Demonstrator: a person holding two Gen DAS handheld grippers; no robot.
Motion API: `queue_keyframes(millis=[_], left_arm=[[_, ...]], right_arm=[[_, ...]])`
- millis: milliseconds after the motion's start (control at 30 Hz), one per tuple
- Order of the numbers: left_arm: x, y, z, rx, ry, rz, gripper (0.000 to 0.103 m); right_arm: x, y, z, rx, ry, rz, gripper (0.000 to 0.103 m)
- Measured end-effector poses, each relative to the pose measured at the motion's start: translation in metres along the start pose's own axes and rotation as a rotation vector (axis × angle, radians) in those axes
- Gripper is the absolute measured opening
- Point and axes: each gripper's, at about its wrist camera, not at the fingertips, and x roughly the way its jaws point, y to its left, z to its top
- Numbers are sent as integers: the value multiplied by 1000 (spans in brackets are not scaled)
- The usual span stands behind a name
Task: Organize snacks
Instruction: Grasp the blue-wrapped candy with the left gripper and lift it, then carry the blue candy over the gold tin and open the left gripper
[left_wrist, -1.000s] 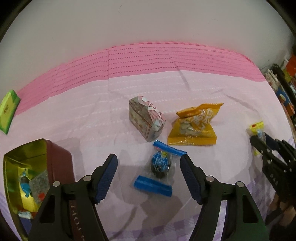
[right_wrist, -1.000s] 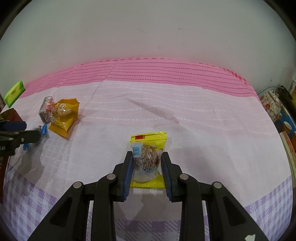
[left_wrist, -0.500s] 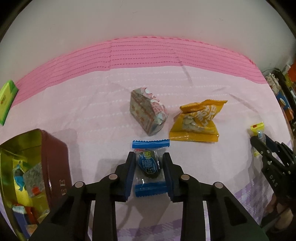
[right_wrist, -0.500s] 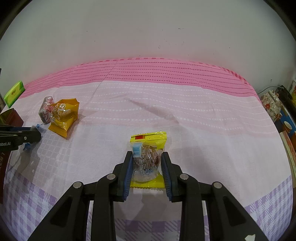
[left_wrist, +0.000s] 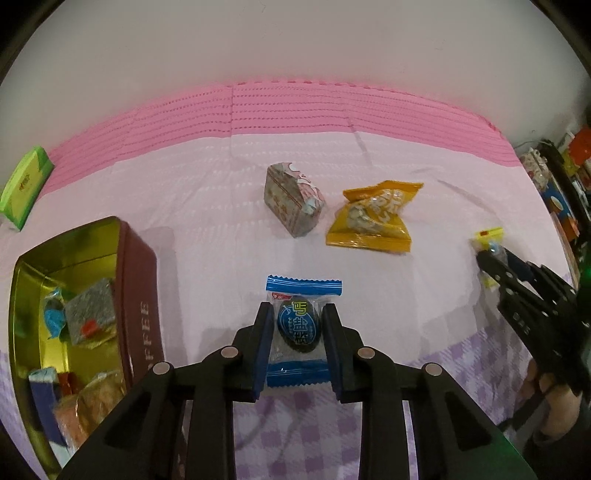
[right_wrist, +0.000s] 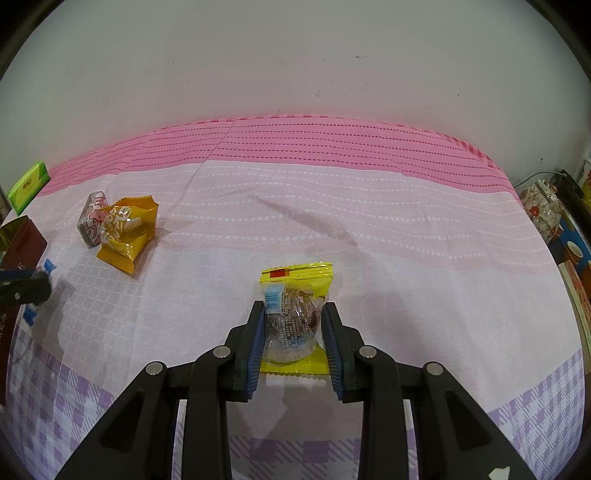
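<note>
On the pink and purple tablecloth (left_wrist: 207, 206), the gold-lined tin (left_wrist: 140, 280) sits at the left, already holding several wrapped snacks, and it now shows more of its inside than a second ago, since the left tongs have shifted toward it. Beyond the tongs lie the grey patterned packet (left_wrist: 293, 201) and the orange bag (left_wrist: 373, 221), just beside each other and unmoved. The left tongs (left_wrist: 297, 328), wide apart a second ago with the blue-wrapped sweet (left_wrist: 301, 326) lying loose between them, are now clenched on that sweet, pads pressing both sides. The right tongs (right_wrist: 293, 332) are unchanged: clamped on the yellow-wrapped snack (right_wrist: 295, 306) in the same spot on the cloth. A small green box (left_wrist: 24, 188) rests at the far left edge.
</note>
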Motion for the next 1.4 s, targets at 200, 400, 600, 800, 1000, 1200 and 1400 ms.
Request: queue_keyframes(millis=[200, 400, 600, 800, 1000, 1200, 1400], left_arm=[[-24, 5, -4, -13, -32, 3, 28], [-52, 24, -5, -47, -70, 34, 28], [-67, 56, -5, -80, -92, 97, 28], [-78, 109, -3, -159, -93, 159, 28], [-84, 160, -2, -236, -91, 214, 28], [-72, 179, -11, -268, -53, 226, 28], [-50, 174, -18, -256, -1, 222, 28]], right_arm=[[0, 0, 0, 0, 0, 0, 28], [0, 0, 0, 0, 0, 0, 28], [0, 0, 0, 0, 0, 0, 28], [1, 0, 0, 0, 0, 1, 28], [1, 0, 0, 0, 0, 0, 28], [1, 0, 0, 0, 0, 0, 28], [1, 0, 0, 0, 1, 1, 28]])
